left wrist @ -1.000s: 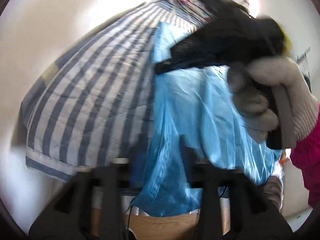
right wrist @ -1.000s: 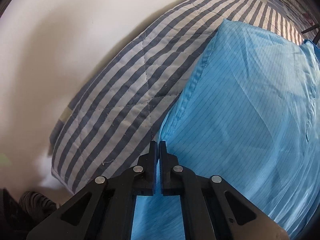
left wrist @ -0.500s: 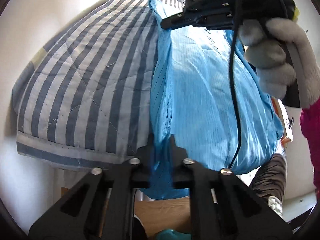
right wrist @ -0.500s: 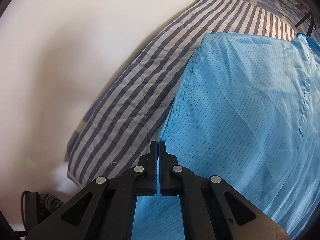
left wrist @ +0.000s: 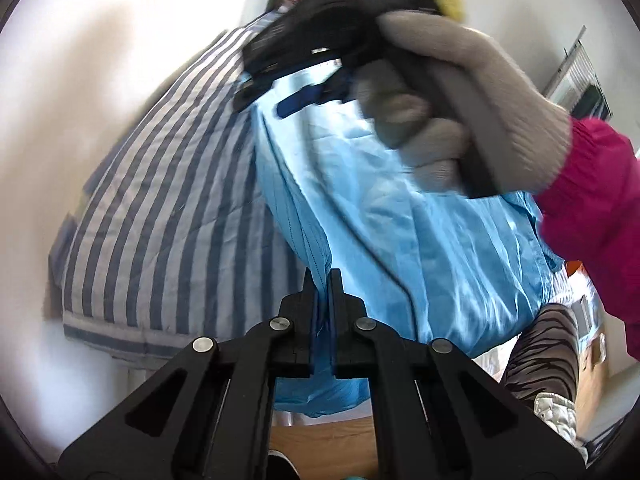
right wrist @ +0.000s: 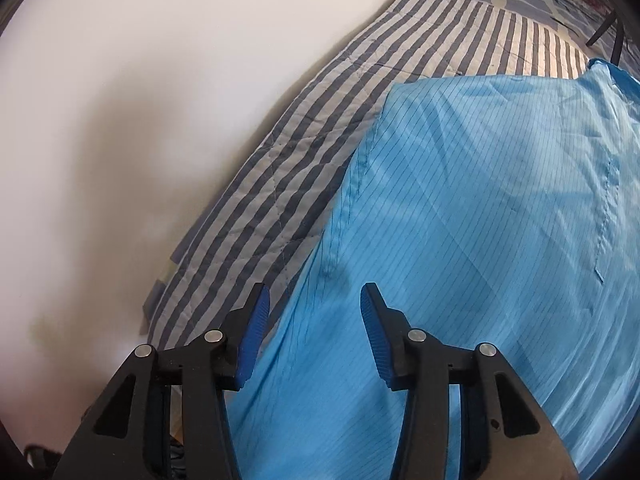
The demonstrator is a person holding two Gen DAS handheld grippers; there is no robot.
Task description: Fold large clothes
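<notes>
A light blue garment (left wrist: 420,240) with fine dark lines lies spread on a striped quilt (left wrist: 168,200) and hangs over its near edge. My left gripper (left wrist: 322,280) is shut on the garment's left edge, and a fold of blue cloth shows between the pads. In the right wrist view the same garment (right wrist: 480,200) fills the right half. My right gripper (right wrist: 314,300) hovers over its left hem with jaws opening; the blue pads stand apart and press on nothing. A grey-gloved hand (left wrist: 460,92) with a pink sleeve holds that right tool, blurred, at the garment's far end.
The blue-and-white striped quilt (right wrist: 320,140) runs along a white wall (right wrist: 160,80) on the left. Below the bed's near edge a wooden floor (left wrist: 328,440) shows. A leg in dark striped trousers (left wrist: 548,352) stands at the lower right.
My left gripper closed on the garment's left edge and rose with it. My right gripper, shut before, has opened and let the cloth go; the gloved hand moved closer.
</notes>
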